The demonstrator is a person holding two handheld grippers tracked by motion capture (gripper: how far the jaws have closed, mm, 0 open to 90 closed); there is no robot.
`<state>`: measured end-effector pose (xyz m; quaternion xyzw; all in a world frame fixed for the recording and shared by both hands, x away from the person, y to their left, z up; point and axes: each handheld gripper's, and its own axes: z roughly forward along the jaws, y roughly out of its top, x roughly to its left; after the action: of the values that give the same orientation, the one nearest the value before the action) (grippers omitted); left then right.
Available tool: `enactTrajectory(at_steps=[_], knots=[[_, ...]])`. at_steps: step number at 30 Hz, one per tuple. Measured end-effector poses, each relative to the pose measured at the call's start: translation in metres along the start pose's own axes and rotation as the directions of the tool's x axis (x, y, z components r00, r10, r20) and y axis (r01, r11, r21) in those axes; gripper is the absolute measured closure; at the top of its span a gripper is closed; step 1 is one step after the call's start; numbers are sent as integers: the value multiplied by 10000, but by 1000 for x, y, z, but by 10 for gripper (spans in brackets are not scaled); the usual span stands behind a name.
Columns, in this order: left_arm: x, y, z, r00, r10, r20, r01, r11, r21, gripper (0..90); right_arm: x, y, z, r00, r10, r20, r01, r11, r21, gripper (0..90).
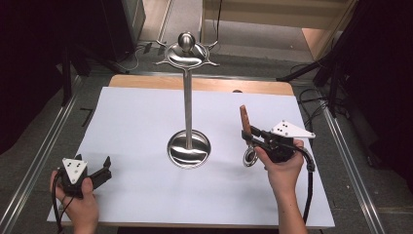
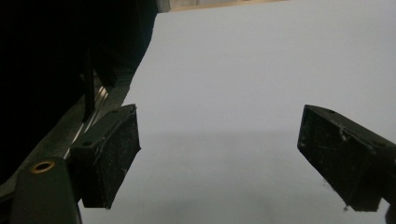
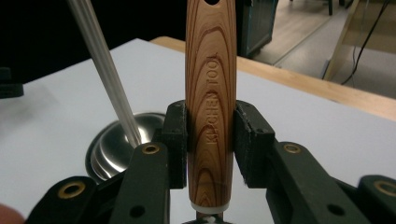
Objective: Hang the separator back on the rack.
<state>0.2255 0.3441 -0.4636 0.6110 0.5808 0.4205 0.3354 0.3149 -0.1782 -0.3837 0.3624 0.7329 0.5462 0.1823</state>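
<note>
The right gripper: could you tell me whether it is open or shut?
Shut. In the right gripper view, the right gripper has both jaws pressed against the wooden handle, which stands between them.

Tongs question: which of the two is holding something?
The right tongs, squeezed shut on the wooden-handled kitchen tool. The left tongs are wide open, with only white table between them.

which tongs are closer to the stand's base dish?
Right. The right tongs, shut on the wooden-handled tool, sit just right of the base dish. The left tongs hang open, farther off near the table's front-left corner.
</note>
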Motion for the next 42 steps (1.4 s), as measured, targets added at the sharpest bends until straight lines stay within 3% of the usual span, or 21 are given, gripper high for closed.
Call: enactTrajectory(at_steps=[6,14,42], knots=[[0,0,0,10000,-3,-27,3,10000,27,138,4,5,-5,9991,53,-421,-86,9969,-780,696],[0,0,0,10000,-92,-19,92,10000,-5,139,13,14,-8,9982,-82,-594,-4,9896,-1435,696],[2,0,1,9998,-201,-15,201,9998,8,138,37,52,-6,9915,-190,-1290,-151,9660,-2581,697]])
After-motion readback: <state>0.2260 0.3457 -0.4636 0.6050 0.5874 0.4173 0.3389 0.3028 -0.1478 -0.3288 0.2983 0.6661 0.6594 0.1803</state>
